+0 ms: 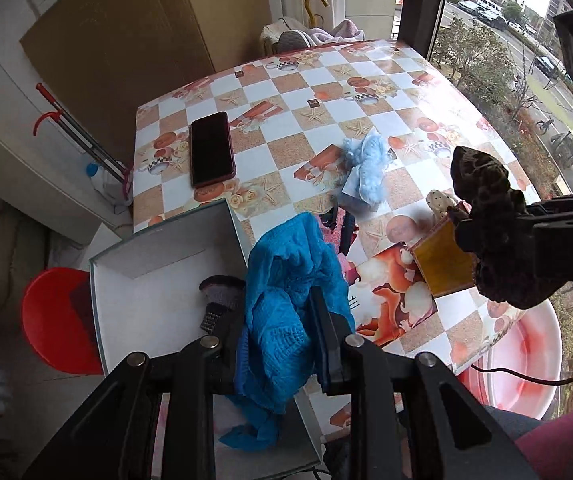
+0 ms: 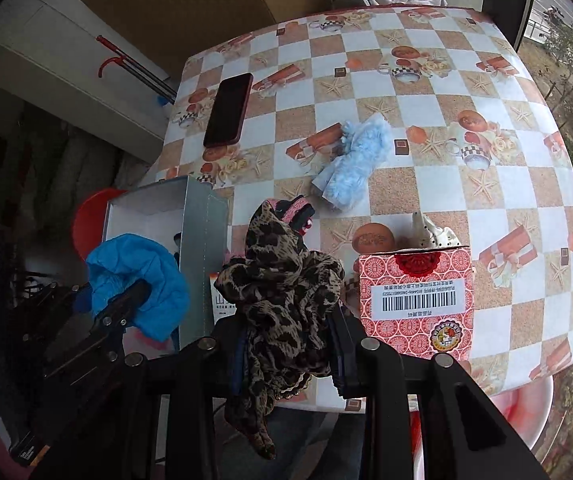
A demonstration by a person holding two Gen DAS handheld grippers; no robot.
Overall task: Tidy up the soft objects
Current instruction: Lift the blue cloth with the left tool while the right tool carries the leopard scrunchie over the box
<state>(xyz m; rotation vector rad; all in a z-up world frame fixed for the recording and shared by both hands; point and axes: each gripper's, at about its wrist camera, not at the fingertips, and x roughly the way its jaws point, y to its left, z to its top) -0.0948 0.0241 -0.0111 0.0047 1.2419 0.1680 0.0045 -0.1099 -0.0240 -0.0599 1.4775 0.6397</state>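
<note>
My left gripper (image 1: 282, 320) is shut on a bright blue cloth (image 1: 286, 292) and holds it over the open grey box (image 1: 146, 264), which has a dark knitted item (image 1: 222, 288) inside. The blue cloth also shows in the right wrist view (image 2: 134, 280). My right gripper (image 2: 286, 344) is shut on a leopard-print scarf (image 2: 282, 280) above the table's near edge, next to the red patterned box (image 2: 414, 304). In the left wrist view the scarf (image 1: 486, 216) hangs at the right. A fluffy light blue piece (image 2: 354, 160) and a pink and black item (image 2: 298, 212) lie on the table.
A dark phone (image 1: 211, 148) lies on the checkered tablecloth (image 1: 326, 80) at the far left. A spotted white item (image 2: 430, 232) stands behind the red box. A red stool (image 1: 54, 320) and a pink basin (image 1: 522, 360) sit below the table. A window is at the right.
</note>
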